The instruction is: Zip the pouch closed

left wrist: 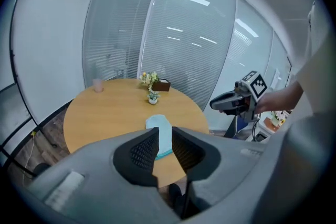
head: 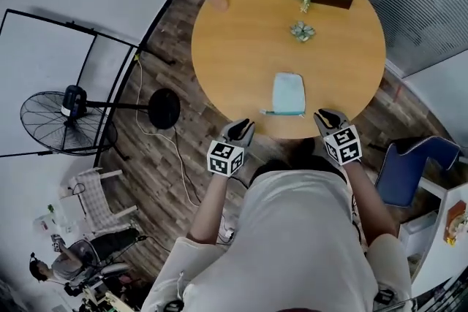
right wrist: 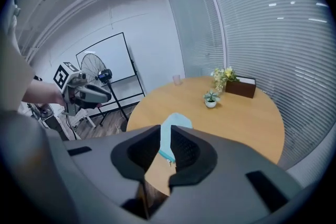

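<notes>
left gripper [head: 240, 129] hangs at the near rim of the counter [head: 234, 47], jaws a narrow gap apart with nothing between them; the pouch [head: 288, 93] lies flat ahead of it and off to its right, no contact. zip edge [head: 284, 112] is the pouch side facing both grippers, and what looks like the slider [head: 263, 112] sits at the end nearer the left gripper, though it's too small to be sure. right gripper [head: 330, 117] is also at the rim, pouch ahead and to its left, jaws likewise slightly parted and empty. I read this as the approach, zip not yet started. to do it well: bring both in low and flat to the counter. left one pins the pouch corner just beside the slider so the fabric can't skate on the smooth wood. right one nips the pull tab only, not the cloth under it, and the present gap looks about right for a thin tab. then draw straight along the zip line toward the right gripper's own side, not upward, or the pouch lifts and the teeth bunch. if the slider turns out to be at the other end, swap roles
</notes>
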Available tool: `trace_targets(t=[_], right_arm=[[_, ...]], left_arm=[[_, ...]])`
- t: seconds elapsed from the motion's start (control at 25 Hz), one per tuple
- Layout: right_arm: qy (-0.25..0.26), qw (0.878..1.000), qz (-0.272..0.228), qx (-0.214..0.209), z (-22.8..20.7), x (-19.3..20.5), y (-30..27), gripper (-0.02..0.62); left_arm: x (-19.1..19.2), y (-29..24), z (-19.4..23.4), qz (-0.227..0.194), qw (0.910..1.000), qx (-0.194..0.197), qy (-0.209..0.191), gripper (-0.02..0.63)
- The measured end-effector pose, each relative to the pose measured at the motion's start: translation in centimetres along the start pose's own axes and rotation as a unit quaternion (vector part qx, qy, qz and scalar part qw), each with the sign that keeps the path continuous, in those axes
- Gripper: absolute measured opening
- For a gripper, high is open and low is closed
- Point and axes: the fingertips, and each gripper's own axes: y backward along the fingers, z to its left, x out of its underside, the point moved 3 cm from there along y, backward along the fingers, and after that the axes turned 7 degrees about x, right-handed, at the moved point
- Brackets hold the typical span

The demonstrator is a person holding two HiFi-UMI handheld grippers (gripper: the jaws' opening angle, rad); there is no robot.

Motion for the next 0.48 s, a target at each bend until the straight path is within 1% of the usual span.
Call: trace_targets(t=[0.2, 0.48], right_arm=[[-0.008, 0.999, -0.036, 0.029, 2.4, -2.4, 3.6, 0.060], [-0.001, 0.996, -0.068, 0.063, 7.1, -4.7, 8.1, 0.060]], left_arm=[[-2.1, 4.3, -1.5, -0.038, 0.9991, 0.001, -0.016, 0.084], [-3.4, 10.1, -2.5, -0.069, 0.9974, 0.016, -0.012, 0.083]])
